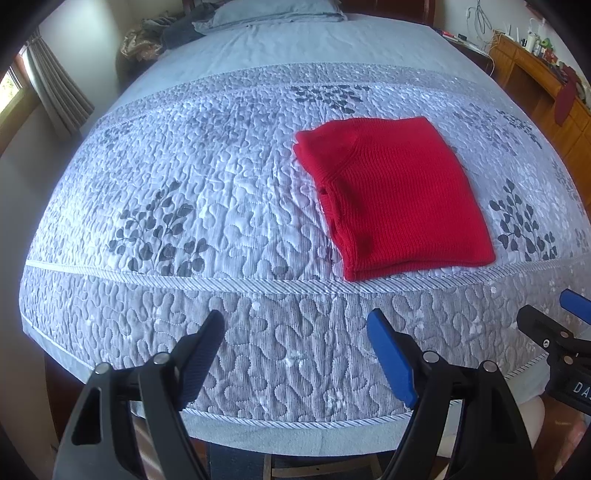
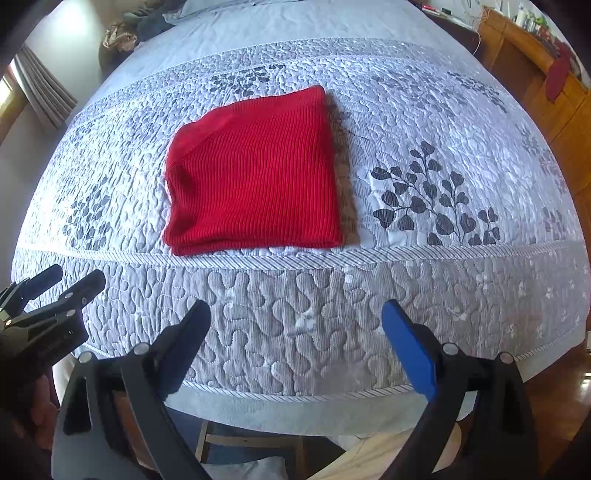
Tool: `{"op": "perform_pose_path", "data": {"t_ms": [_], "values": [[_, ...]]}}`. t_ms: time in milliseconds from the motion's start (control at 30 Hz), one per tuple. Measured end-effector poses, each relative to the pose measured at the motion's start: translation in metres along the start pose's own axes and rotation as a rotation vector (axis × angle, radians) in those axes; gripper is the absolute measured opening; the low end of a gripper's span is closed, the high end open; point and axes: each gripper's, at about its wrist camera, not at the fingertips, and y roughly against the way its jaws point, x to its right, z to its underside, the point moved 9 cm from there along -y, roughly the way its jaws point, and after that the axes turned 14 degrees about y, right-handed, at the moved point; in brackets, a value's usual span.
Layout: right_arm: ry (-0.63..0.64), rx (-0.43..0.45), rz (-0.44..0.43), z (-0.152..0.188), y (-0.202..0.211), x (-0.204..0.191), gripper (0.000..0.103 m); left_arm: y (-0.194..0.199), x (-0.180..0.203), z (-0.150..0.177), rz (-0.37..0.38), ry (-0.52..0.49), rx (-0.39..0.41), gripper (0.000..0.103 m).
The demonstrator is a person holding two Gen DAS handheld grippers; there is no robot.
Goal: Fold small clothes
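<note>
1. Left wrist view: your left gripper [image 1: 295,325] has its fingers [image 1: 388,354] spread wide, nothing between them, only quilt [image 1: 240,206] beneath. One finger is black, the other blue.
2. Same view: the red knit garment [image 1: 399,195] lies folded into a squarish pad on the quilt, ahead and to the right of the left gripper, well apart from it. Its near edge sits just beyond the striped piping band [image 1: 221,286] that crosses the quilt.
3. Same view: your right gripper shows at the far right edge, its tips over the quilt's near border and touching no cloth.
4. Right wrist view: your right gripper [image 2: 295,317] also stands with fingers [image 2: 406,347] wide apart and empty, pointing steeply down at the grey squiggle-stitched border.
5. Same view: the red knit garment [image 2: 255,173] sits ahead and a little left of centre, flat, layered edges stacked at the near side. A brownish strip shows along its right edge; you cannot tell from here whether it is shadow or another layer.
6. Same view: the left gripper [image 2: 70,280] appears at the left edge, clear of the garment.
7. Surroundings: bed [image 1: 295,432] with a pillow [image 1: 273,11] at the far end, curtain [image 1: 55,88] at left, wooden cabinet [image 1: 535,81] at right.
</note>
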Motion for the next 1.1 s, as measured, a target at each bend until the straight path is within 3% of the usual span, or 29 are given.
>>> {"op": "perform_pose_path", "data": {"t_ms": [1100], "values": [[0.013, -0.022, -0.005, 0.002, -0.011, -0.001, 0.093, -0.012, 0.0, 0.006, -0.006, 0.001, -0.041, 0.081]]}}
